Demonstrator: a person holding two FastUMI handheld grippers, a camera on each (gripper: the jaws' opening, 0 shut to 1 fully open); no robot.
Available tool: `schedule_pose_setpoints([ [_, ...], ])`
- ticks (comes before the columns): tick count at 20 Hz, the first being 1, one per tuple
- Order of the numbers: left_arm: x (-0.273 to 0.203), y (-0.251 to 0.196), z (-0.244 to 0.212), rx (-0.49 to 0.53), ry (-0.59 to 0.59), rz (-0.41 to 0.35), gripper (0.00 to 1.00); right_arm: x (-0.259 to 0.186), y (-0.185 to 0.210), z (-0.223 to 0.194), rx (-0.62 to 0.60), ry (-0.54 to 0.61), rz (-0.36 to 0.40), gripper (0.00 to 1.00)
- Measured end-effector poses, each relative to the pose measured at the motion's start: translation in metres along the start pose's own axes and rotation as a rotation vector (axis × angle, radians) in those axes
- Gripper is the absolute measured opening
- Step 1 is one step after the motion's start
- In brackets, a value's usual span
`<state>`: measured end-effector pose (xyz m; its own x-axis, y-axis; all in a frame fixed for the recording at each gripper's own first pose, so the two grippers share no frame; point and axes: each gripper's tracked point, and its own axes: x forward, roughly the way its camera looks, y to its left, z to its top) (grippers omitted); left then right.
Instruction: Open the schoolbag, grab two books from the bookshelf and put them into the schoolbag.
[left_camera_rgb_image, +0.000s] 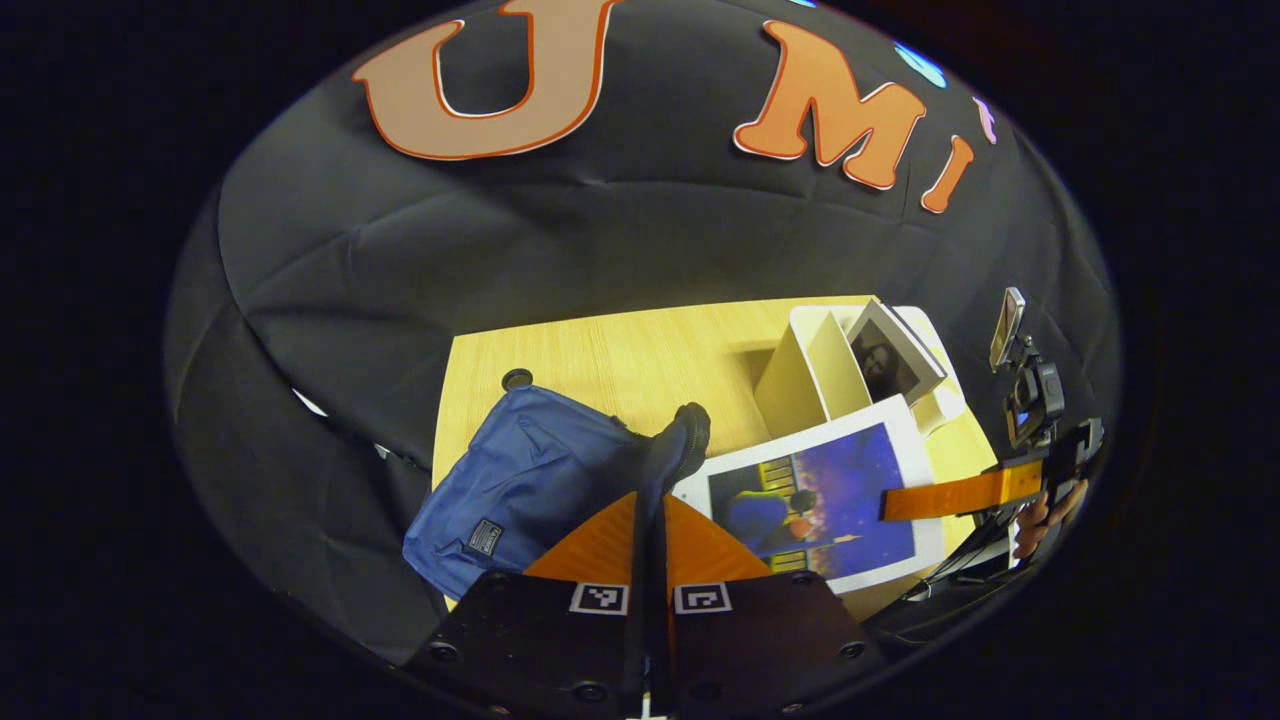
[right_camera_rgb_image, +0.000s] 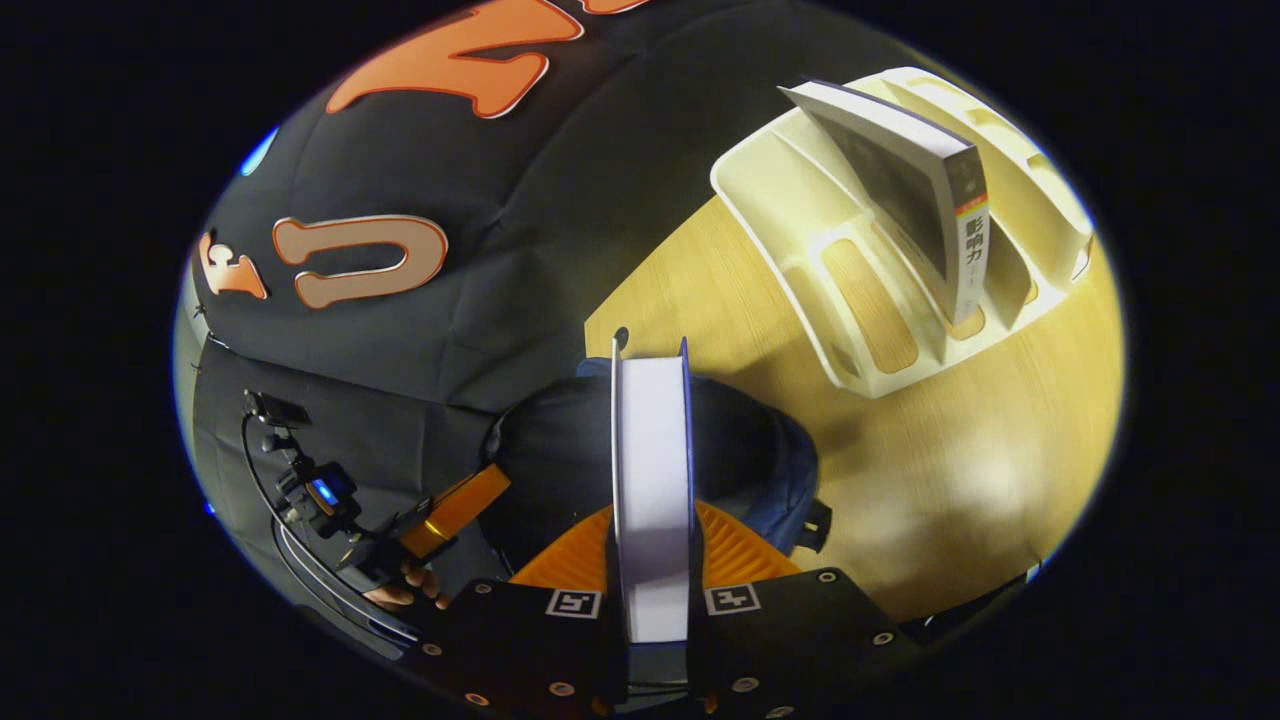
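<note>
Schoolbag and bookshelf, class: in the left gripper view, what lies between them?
A book held by the right gripper, plus bare table behind, between schoolbag and bookshelf.

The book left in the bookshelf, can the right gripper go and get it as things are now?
Probably not yet: the right gripper is shut on a book over the schoolbag. The shelved book leans in the bookshelf with nothing blocking it.

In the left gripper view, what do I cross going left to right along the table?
Schoolbag → book held by the right gripper → bookshelf with a second book in it → the hand holding that gripper.
</note>
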<state>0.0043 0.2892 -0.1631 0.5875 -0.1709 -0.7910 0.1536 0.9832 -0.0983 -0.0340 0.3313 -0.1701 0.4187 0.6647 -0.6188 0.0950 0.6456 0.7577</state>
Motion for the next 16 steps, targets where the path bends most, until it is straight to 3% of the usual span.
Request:
schedule_pose_setpoints([
  [3, -0.001, 0.002, -0.002, -0.013, -0.007, 0.003, 0.02, 0.024, -0.01, -0.022, 0.032, 0.054, -0.044, 0.23],
  [8, -0.003, 0.0, -0.003, -0.039, -0.012, -0.001, 0.03, 0.058, 0.005, -0.032, 0.071, 0.047, 0.05, 0.23],
  [16, -0.003, -0.011, -0.009, -0.072, 0.017, -0.012, 0.01, 0.109, 0.002, -0.042, 0.14, -0.015, 0.101, 0.23],
])
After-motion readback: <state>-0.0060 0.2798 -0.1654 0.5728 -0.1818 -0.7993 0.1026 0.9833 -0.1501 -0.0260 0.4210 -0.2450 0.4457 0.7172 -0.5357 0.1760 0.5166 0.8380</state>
